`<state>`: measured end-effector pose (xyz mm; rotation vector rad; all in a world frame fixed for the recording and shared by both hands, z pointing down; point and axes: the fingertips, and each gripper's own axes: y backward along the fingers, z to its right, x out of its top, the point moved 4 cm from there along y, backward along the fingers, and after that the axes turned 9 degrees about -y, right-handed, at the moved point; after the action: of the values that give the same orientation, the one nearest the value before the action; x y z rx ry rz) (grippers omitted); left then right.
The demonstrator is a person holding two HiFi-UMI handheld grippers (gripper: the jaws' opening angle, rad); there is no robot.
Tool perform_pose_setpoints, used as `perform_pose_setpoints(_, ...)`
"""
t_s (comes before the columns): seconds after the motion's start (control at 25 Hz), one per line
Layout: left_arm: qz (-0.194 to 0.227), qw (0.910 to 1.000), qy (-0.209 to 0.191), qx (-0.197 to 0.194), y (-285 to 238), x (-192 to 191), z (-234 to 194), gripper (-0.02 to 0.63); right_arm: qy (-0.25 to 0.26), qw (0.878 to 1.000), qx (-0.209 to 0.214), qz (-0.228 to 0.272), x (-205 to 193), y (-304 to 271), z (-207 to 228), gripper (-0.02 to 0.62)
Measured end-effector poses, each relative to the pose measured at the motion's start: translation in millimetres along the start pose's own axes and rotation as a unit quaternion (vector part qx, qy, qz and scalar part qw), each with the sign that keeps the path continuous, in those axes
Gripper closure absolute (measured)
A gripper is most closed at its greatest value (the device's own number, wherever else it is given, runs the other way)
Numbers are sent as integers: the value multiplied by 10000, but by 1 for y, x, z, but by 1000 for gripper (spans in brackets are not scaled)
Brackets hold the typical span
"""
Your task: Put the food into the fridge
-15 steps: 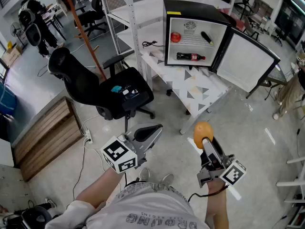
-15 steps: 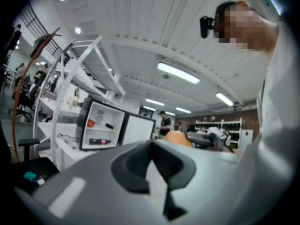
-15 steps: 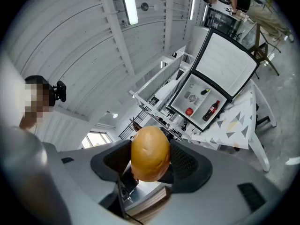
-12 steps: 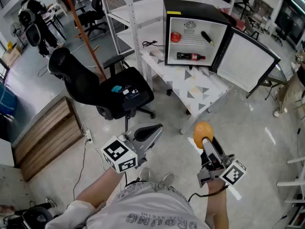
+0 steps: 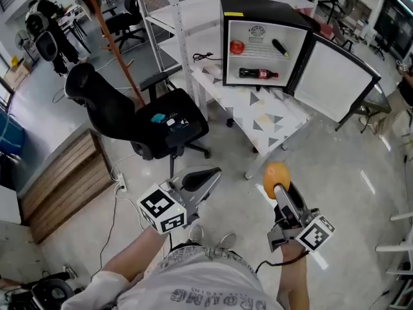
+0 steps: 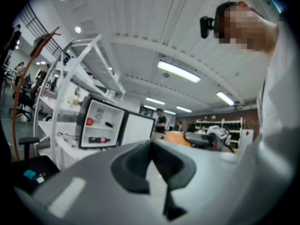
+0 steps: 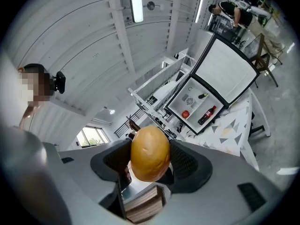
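1. My right gripper is clamped on one round orange fruit; the pads press on it from both sides, and I hold it level, in the air above the floor.
2. My left gripper has its jaws together and there is nothing between them.
3. The fridge stands on the white table, well apart from me, and its door is swung wide open to the right.
4. Inside the fridge I count three things: one red round fruit and one dark long thing on the upper shelf, and one dark bottle with a red label lying on the bottom.
5. I judge that the task is partly done: these three things are already inside and the door needs no opening.
6. What is left, as I see it: to carry the orange fruit to the fridge and to set it on a free place on a shelf.
7. I see no other food waiting outside the fridge, so this fruit is probably the last one.
8. In total: two grippers, one fridge, one fruit in my jaws, three things inside.
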<state>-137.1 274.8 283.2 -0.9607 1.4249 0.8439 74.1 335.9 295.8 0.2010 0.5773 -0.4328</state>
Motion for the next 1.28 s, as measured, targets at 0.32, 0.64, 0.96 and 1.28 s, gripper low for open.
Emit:
perform_pose_setpoints(0.32, 25, 10000, -26, 61, -12, 0, 22, 598, 232, 9996, -60, -125, 7, 19, 6, 333)
perform_pose_setpoints(0.64, 109, 9996, -82, 244, -18, 1, 48, 598, 358, 9991, 30, -241, 19, 44, 10, 333)
perform_pose_setpoints(0.96, 103, 9993, -148, 339, -23, 0, 60, 598, 341, 9990, 81, -273, 25, 56, 19, 333)
perform_pose_setpoints(1.28, 53, 9992, -103, 393, -30, -3, 55, 598, 272, 9990, 73, -344, 28, 51, 29, 333)
